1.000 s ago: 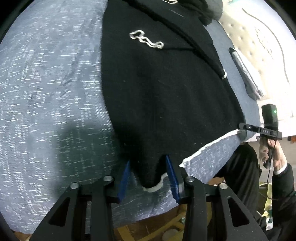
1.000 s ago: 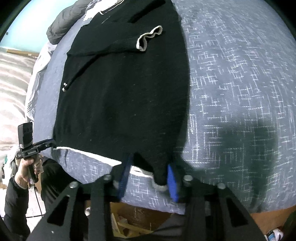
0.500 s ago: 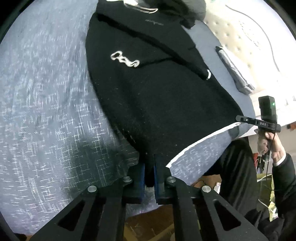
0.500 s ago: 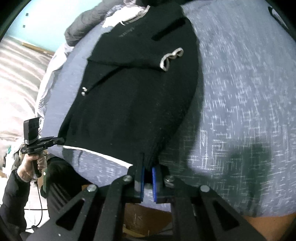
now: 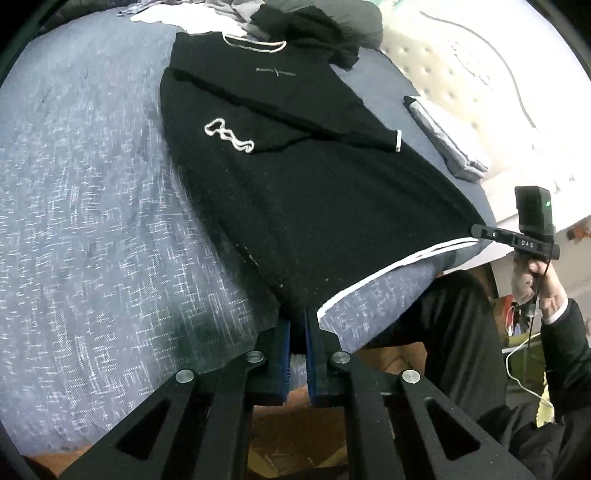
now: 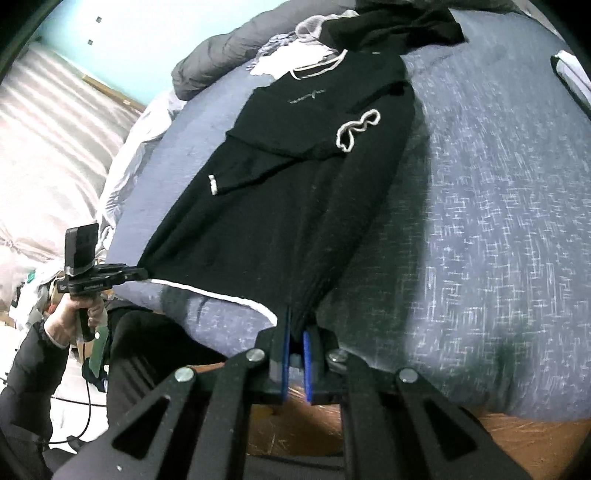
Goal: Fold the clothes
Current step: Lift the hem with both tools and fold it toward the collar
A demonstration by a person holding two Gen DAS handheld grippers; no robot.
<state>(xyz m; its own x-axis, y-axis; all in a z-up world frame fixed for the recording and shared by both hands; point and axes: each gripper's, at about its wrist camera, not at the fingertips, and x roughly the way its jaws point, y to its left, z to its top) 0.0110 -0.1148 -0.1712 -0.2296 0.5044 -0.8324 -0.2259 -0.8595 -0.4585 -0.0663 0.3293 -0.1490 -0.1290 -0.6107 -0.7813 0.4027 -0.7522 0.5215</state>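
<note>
On my left, the left gripper (image 5: 298,325) is closed on the near left corner of the black sweater's (image 5: 314,206) hem; I can see black cloth running down between the blue pads (image 5: 283,354), with the white hem trim (image 5: 391,267) leaving the pinch toward the other side. The sweater lies face up on the blue-grey bedspread (image 5: 92,240), both sleeves already laid across the chest: one cuff (image 5: 229,134) shows as a wavy white loop, the other cuff (image 5: 398,141) as a short white bar. Its long axis runs straight away from me, hem at the bed's near edge, white-trimmed collar (image 5: 254,44) at the far end beside a heap of other clothes (image 5: 314,26).

Moving right, the right gripper (image 6: 295,334) is likewise clamped on the opposite hem corner, the fabric bunching into ridges where it enters the jaws, and the trim (image 6: 221,295) sags between the two grips. Neither hand is nearer: both sit at the hem, level with each other, the whole body of the garment stretching ahead.

I judge that any lengthwise fold would carry the hem forward along that axis toward the collar, both grippers travelling together so the edge stays square.
</note>
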